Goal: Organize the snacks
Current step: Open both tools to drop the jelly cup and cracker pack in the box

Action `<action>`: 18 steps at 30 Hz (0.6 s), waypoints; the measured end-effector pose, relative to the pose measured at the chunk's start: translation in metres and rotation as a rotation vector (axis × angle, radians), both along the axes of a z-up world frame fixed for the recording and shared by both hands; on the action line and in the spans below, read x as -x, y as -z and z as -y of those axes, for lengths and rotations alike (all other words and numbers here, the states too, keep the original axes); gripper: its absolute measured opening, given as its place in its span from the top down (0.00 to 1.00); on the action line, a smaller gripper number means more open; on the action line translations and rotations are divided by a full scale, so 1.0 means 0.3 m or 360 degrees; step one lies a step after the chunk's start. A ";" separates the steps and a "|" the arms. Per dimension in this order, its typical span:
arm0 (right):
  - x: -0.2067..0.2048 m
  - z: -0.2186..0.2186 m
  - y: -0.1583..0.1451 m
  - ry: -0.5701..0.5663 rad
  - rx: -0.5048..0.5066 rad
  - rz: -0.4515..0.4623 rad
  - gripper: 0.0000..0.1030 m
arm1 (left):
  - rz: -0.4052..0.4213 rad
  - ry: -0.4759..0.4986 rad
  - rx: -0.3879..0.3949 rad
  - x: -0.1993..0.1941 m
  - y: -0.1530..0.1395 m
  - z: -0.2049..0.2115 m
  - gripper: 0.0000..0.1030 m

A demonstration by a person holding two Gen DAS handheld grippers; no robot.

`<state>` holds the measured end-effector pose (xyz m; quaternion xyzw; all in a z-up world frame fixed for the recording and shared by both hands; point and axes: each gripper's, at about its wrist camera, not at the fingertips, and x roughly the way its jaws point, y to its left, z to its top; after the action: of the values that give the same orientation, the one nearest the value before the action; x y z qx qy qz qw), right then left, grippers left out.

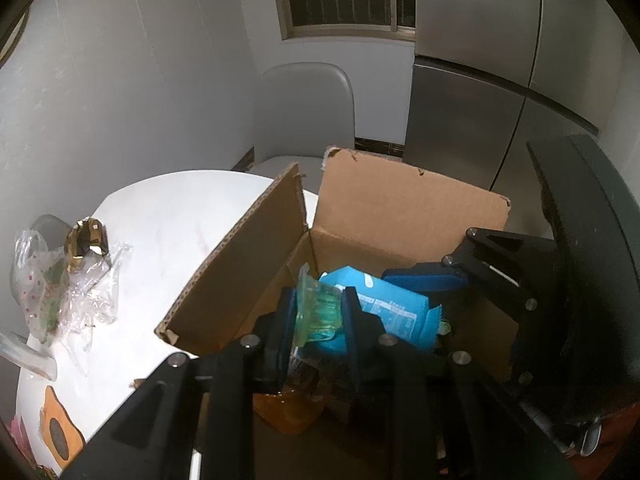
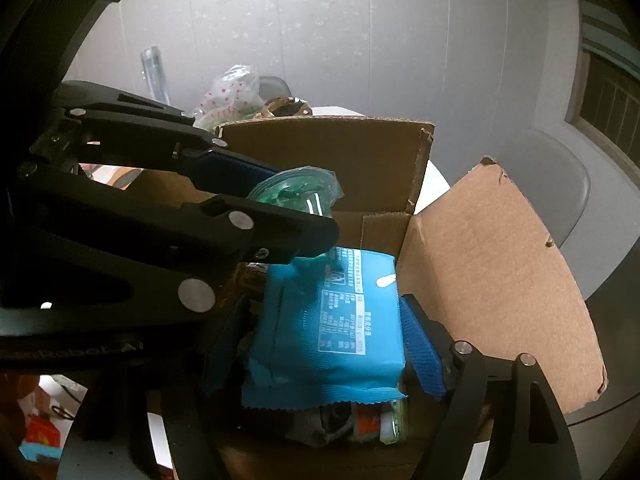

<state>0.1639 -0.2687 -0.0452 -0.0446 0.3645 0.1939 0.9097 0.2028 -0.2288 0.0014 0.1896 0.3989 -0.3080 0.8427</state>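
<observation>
An open cardboard box [image 1: 400, 208] stands on the white round table [image 1: 160, 240]. Over its near-left corner my left gripper [image 1: 318, 310] is shut on a translucent green packet [image 1: 316, 308]. The right wrist view shows the same left gripper [image 2: 304, 200] pinching that green packet [image 2: 296, 188] above the box [image 2: 480, 280]. A blue snack pack [image 2: 324, 320] lies in the box on other snacks. My right gripper [image 2: 322, 308] stands open astride it, with one blue pad [image 2: 420, 344] at its right edge. The left wrist view shows the blue pack [image 1: 384, 300] beside a right gripper pad [image 1: 424, 276].
Clear plastic bags [image 1: 44, 280] and a gold wrapper [image 1: 86, 246] lie on the table's left side. An orange packet [image 1: 288, 412] and other wrapped snacks [image 2: 360, 424] fill the box bottom. Raised box flaps [image 1: 240, 260] flank the opening. A grey chair [image 1: 308, 112] and a steel fridge [image 1: 480, 120] stand behind.
</observation>
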 end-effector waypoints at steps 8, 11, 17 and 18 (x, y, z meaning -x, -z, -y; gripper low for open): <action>0.004 -0.006 0.000 0.0012 0.0011 0.0008 0.21 | 0.0013 0.0043 -0.0020 0.006 0.005 0.017 0.81; 0.010 -0.004 -0.006 0.0006 -0.0004 0.0011 0.21 | 0.0001 0.0085 -0.0016 0.013 0.011 0.023 0.77; 0.013 0.004 -0.003 0.0004 -0.0051 -0.0003 0.20 | -0.0008 0.0119 -0.0029 0.018 0.024 0.031 0.73; 0.012 0.003 -0.001 0.0001 -0.0049 -0.0003 0.20 | -0.0002 0.0117 -0.0034 0.018 0.024 0.032 0.73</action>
<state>0.1602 -0.2696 -0.0449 -0.0303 0.3624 0.1991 0.9100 0.1973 -0.2383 -0.0058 0.2130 0.3955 -0.3344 0.8285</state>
